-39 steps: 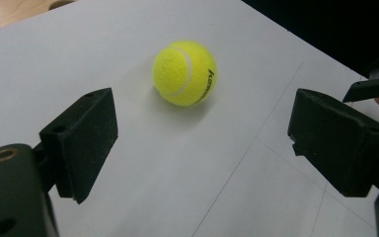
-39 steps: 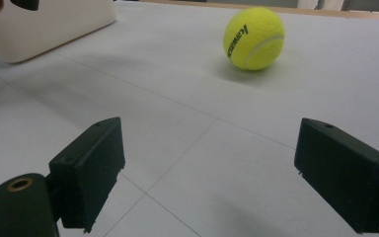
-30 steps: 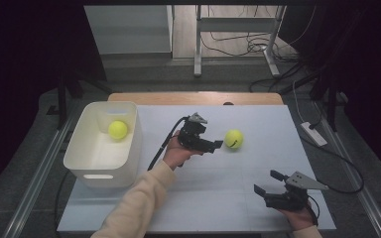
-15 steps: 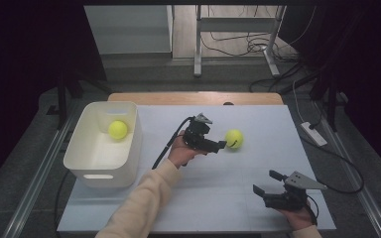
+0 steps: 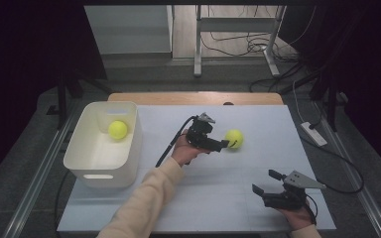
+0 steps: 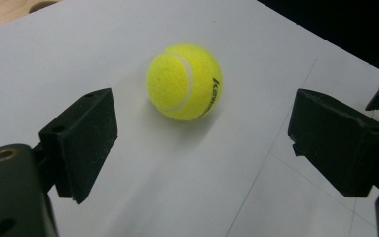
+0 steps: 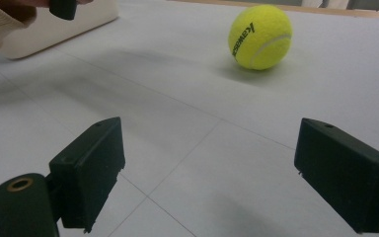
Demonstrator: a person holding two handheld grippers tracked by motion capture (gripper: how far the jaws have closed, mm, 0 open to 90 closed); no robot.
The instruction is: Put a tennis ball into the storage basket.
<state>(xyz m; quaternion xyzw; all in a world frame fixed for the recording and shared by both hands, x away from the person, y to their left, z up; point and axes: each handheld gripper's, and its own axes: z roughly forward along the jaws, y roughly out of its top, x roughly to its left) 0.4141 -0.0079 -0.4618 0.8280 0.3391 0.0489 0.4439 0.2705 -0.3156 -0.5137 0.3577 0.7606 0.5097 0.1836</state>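
Left hand-held gripper point(image 5: 222, 145), jaws spread wide, sits just short of the loose tennis ball point(image 5: 234, 138) on the desk point(image 5: 203, 198), ball at its 3 o'clock; right hand-held gripper point(image 5: 267, 182), also spread, is well apart at 5 o'clock.

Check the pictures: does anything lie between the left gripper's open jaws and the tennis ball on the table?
Nothing visible does. In the left gripper view, the tennis ball sits on bare table just ahead of the left gripper, whose jaws stand wide apart with a clear gap toward it.
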